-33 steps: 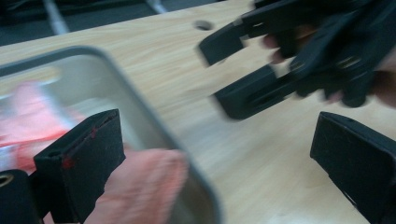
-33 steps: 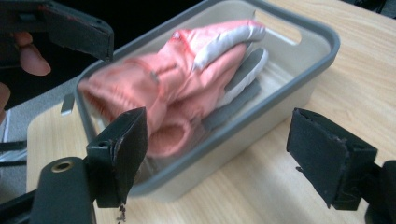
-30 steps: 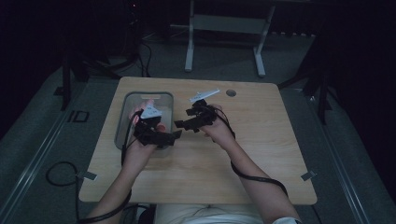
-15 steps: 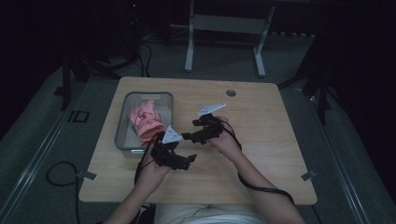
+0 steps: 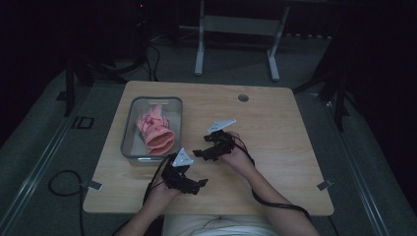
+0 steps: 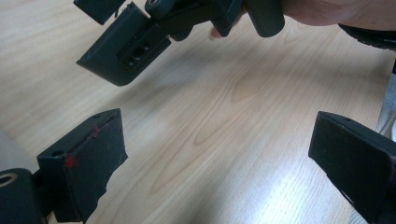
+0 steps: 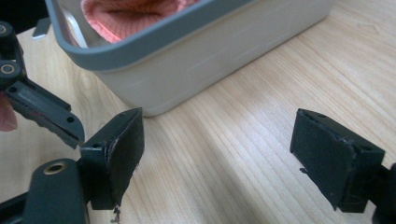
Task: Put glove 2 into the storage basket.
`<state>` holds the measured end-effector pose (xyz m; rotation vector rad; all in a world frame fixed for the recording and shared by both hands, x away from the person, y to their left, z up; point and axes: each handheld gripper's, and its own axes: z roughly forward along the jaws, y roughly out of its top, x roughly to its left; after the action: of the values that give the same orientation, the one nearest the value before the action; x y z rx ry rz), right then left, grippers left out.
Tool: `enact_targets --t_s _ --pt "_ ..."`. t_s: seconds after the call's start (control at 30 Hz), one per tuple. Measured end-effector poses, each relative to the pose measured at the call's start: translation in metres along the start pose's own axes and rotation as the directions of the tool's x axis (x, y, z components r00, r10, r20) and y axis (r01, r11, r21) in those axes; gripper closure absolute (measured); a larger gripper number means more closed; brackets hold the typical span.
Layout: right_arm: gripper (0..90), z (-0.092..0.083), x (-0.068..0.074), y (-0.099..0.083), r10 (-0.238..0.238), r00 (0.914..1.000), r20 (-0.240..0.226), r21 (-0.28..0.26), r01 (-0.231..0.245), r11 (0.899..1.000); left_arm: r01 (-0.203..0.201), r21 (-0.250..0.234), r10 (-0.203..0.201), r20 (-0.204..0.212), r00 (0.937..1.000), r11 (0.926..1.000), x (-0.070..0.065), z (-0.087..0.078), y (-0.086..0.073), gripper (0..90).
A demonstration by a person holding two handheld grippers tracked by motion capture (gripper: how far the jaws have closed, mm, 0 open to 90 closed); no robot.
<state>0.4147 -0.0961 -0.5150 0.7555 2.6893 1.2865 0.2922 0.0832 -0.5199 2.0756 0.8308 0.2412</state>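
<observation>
Both tools are off the work and empty. The left gripper [image 5: 196,186] hangs wide open over the pale wooden table [image 5: 275,123], and the right gripper [image 5: 202,153] is spread just as wide. At ten o'clock from them, the pink ribbed cloth [image 5: 156,132] lies inside the grey plastic bin [image 5: 129,135].

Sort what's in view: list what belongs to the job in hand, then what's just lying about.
Part of the job:
- pink cloth, lying in the bin
- grey bin on the table
- left gripper, open, empty
- right gripper, open, empty

Just lying about:
- table's round hole
- white frame legs on the floor beyond the table
- cable on the floor at left
</observation>
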Motion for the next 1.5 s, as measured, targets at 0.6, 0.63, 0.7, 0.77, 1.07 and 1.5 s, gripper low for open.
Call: enact_targets --t_s 0.6,0.63,0.7,0.77,1.07,1.5 --pt "15.7 0.025 -0.005 -0.032 -0.038 0.9992 -0.012 -0.002 0.038 0.999 -0.012 0.018 0.013 -0.052 0.9986 0.9998 0.011 0.011 -0.026 3.5" --pt "15.7 0.026 -0.005 -0.033 -0.040 0.9992 -0.008 0.003 0.040 0.999 -0.010 0.016 0.011 -0.053 0.9985 0.9998 0.011 0.011 -0.027 3.4" --pt "15.7 0.028 -0.005 -0.034 -0.042 0.9991 -0.002 0.005 0.042 0.999 -0.010 0.017 0.011 -0.051 0.9986 0.9998 0.011 0.012 -0.027 3.4" --pt "15.7 0.028 -0.004 -0.034 -0.043 0.9991 -0.002 0.000 0.043 0.999 -0.010 0.017 0.011 -0.054 0.9985 0.9998 0.011 0.013 -0.029 3.5" --pt "15.4 0.028 -0.007 -0.037 -0.045 0.9987 0.023 -0.025 0.046 0.999 -0.039 0.020 0.040 -0.071 0.9967 0.9991 0.010 0.014 -0.033 3.5" --pt "15.4 0.029 -0.006 -0.038 -0.049 0.9975 0.052 -0.019 0.050 0.999 -0.028 0.011 0.028 -0.062 0.9976 0.9996 0.011 0.014 -0.034 3.5"
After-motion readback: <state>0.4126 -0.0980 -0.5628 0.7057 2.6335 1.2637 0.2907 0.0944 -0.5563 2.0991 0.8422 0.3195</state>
